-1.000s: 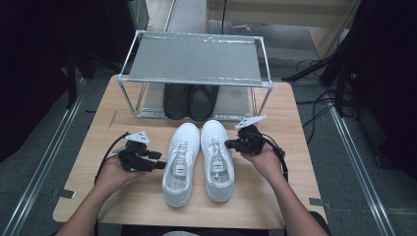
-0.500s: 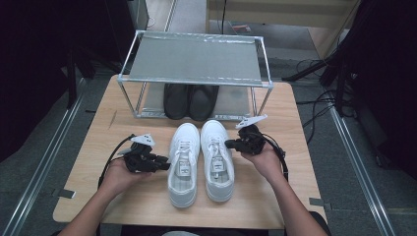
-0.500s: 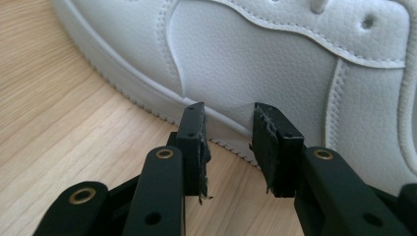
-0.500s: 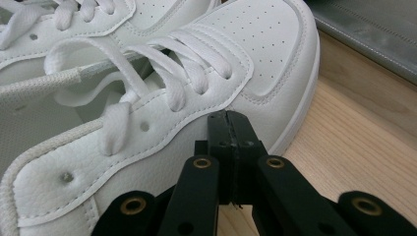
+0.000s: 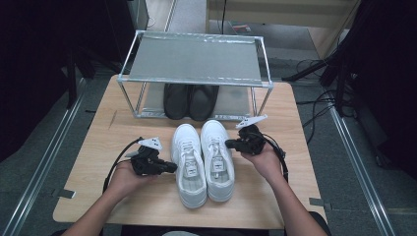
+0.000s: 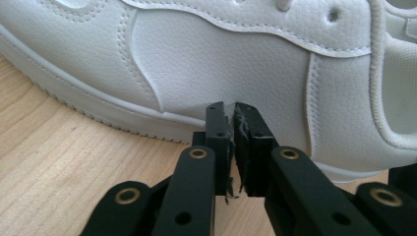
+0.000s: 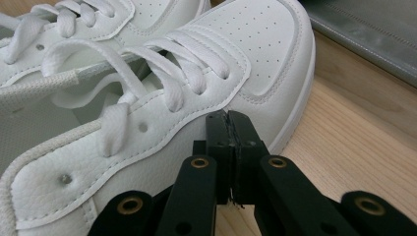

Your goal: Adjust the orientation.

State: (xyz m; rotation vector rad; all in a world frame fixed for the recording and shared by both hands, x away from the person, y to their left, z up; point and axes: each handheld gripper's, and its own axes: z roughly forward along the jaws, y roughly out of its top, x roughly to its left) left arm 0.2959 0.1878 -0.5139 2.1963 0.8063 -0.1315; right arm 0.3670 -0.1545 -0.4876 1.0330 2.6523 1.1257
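High view: the pair of white sneakers stands on the table just in front of the metal rack, toes toward it. A pair of dark shoes already sits on the rack's lower level; its top shelf is bare. My left gripper sits against the outer side of the left white sneaker, my right gripper against the outer side of the right one. I judge the work barely begun: neither white sneaker is lifted or placed, and both remain to be moved.

Left gripper view: my jaws stand nearly together, tips at the left sneaker's side wall above the sole, nothing clamped between them.

Right gripper view: my jaws are together, tips at the right sneaker's side near the laces, gripping nothing.

Against the earlier frames: my left gripper has slid in from farther out on the table to the left sneaker, and its jaws have just been closing, empty. My right gripper and both sneakers are unchanged.
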